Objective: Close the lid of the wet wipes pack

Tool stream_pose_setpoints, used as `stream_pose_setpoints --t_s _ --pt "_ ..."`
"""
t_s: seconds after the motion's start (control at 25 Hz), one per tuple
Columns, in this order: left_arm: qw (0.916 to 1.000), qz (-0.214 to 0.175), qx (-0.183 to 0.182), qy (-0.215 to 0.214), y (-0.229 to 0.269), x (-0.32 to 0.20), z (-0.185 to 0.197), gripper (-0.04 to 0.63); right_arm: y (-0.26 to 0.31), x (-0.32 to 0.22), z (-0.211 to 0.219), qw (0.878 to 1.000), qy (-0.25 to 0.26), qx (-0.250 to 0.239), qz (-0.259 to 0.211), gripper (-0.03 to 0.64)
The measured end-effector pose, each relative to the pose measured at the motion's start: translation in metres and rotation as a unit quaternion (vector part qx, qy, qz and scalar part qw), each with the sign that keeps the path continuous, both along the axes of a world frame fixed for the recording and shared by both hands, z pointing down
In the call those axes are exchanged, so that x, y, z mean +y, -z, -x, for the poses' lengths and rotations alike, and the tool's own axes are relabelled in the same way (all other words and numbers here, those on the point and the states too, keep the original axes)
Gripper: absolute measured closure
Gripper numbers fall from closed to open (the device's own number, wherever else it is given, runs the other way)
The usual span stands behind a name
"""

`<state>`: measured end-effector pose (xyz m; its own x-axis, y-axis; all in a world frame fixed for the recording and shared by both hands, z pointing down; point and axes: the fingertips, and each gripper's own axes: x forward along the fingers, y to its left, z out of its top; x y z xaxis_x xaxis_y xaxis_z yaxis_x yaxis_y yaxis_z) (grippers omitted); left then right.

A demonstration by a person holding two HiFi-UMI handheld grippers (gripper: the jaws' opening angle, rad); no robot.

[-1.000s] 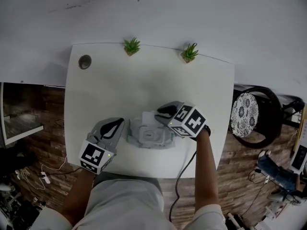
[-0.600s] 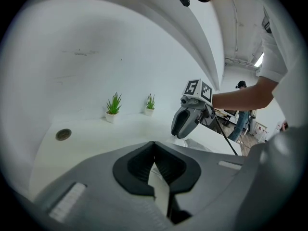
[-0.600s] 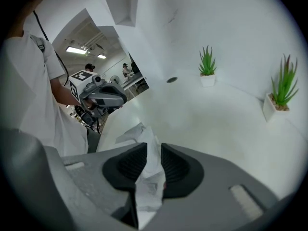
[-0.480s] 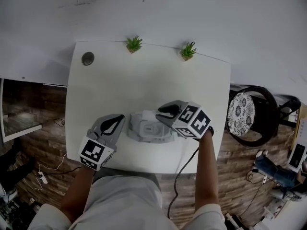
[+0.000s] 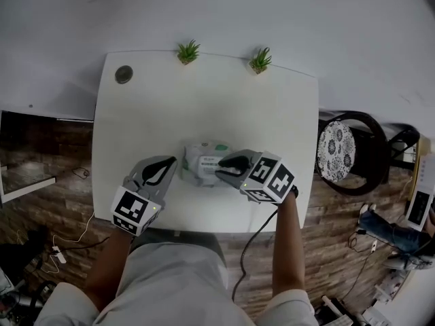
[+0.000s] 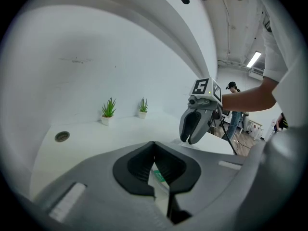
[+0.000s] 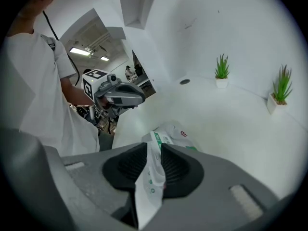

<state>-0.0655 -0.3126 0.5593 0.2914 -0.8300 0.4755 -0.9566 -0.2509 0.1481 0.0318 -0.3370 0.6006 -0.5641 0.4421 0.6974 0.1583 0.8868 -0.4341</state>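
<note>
White table (image 5: pixel 204 100) below; my left tongs (image 5: pixel 175 161) and right tongs (image 5: pixel 219 170) each pinch an end of the wet wipes pack (image 5: pixel 202 156) between them. Here the lid is hidden; closing I judge unconfirmed.

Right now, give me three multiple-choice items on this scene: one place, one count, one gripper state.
1. Where on the table is the wipes pack?
A) at the far edge
B) near the front edge, between the left gripper and the right gripper
C) in the far left corner

2. How many potted plants stand on the table?
A) one
B) two
C) four

3. How does the right gripper stand?
A) wide open above the table
B) shut on nothing
C) shut on the wipes pack

Answers:
1 B: the head view shows the pack close to the person, with a gripper on each side.
2 B: two small green plants stand along the far edge.
3 C: the right gripper view shows the pack's film pinched between the pads.
</note>
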Motion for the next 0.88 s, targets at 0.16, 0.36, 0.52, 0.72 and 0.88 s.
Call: stream_pose_setpoints --t_s 0.16,0.36,0.52,0.72,0.88 --pt "1.0000 0.001 -0.002 -0.003 0.000 0.009 0.001 0.589 -0.009 0.018 -0.003 1.000 -0.011 0.006 0.001 0.520" --pt "1.0000 0.005 -0.005 -0.005 -0.001 0.018 0.002 0.589 -0.028 0.027 -0.007 0.999 -0.020 0.026 -0.022 0.520" --pt "0.9999 0.006 -0.006 -0.007 -0.002 0.020 0.001 0.589 -0.035 0.029 -0.008 0.998 -0.036 0.029 -0.033 0.520" --pt "0.9999 0.005 -0.005 -0.015 -0.003 0.019 -0.004 0.589 -0.047 0.030 -0.009 0.997 -0.039 0.047 -0.054 0.520" --pt "0.9998 0.004 -0.004 -0.018 -0.003 0.018 -0.006 0.589 -0.050 0.030 -0.008 0.995 -0.054 0.054 -0.063 0.522"
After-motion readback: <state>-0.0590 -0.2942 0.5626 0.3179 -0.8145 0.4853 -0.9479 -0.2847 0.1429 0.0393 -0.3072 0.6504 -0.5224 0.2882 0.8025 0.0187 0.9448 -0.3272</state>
